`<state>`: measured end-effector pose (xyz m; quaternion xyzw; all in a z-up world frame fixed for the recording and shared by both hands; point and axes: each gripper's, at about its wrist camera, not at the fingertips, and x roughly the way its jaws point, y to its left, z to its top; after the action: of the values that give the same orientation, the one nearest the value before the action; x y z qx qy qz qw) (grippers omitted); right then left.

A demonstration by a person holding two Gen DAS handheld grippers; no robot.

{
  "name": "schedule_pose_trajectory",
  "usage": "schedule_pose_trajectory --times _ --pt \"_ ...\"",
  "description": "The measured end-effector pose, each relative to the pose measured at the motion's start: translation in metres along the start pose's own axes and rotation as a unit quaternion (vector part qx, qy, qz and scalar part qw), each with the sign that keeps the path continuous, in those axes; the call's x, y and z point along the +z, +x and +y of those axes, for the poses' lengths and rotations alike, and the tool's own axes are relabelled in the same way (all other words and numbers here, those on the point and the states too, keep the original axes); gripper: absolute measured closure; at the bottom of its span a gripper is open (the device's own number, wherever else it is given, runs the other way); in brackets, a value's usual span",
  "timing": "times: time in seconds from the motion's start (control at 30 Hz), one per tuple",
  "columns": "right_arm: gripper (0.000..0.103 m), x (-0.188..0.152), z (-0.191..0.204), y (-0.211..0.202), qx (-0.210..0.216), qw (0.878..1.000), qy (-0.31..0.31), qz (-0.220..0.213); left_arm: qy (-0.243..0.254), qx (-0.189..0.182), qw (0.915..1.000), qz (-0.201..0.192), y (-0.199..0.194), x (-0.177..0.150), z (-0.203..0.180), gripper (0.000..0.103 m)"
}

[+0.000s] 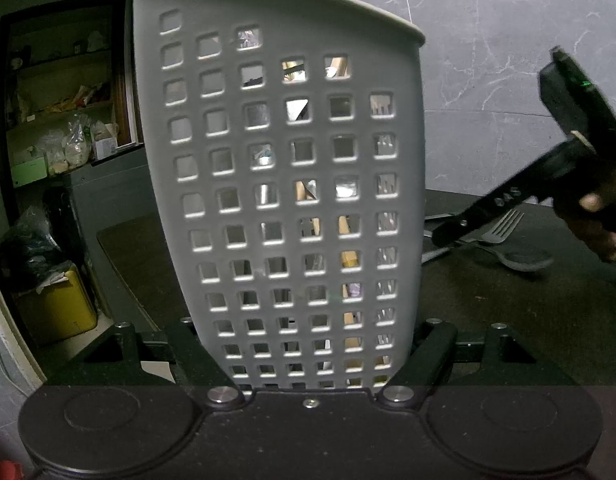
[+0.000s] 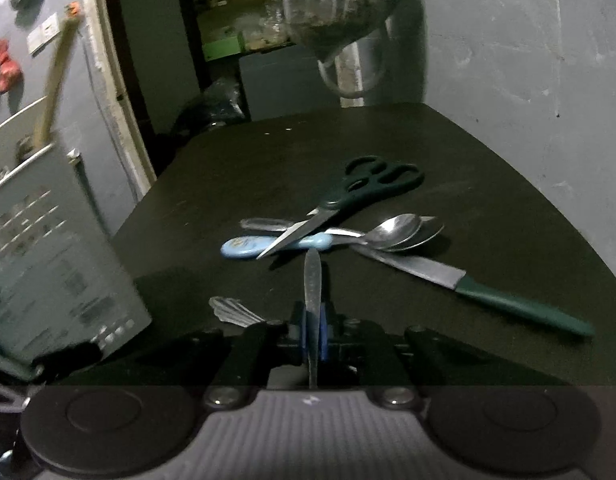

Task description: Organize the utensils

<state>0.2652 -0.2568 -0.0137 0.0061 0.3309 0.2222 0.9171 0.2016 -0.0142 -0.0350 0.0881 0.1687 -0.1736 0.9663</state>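
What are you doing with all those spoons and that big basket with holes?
A person is tidying utensils with two tongs. The left tongs grip the grey holed basket, keeping it upright. The right tongs have shut on a metal utensil handle. Scissors, spoons and a green-handled knife still lie on the dark table.

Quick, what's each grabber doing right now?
Left gripper: closed on the grey holder.
Right gripper: closed on a metal utensil handle.
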Motion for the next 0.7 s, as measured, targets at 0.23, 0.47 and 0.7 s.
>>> schedule_pose_trajectory --times 0.23,0.47,0.7 --pt "0.095 -0.02 0.035 -0.024 0.014 0.998 -0.065 0.002 0.0 0.0 1.0 0.0 0.0 0.0 0.0 0.025" --pt "0.096 -0.035 0.058 -0.032 0.032 0.993 -0.113 0.02 0.001 0.0 1.0 0.0 -0.002 0.001 0.001 0.025" --pt "0.094 -0.036 0.063 -0.033 0.044 0.99 -0.132 0.034 0.001 0.0 1.0 0.0 -0.002 0.001 0.002 0.025"
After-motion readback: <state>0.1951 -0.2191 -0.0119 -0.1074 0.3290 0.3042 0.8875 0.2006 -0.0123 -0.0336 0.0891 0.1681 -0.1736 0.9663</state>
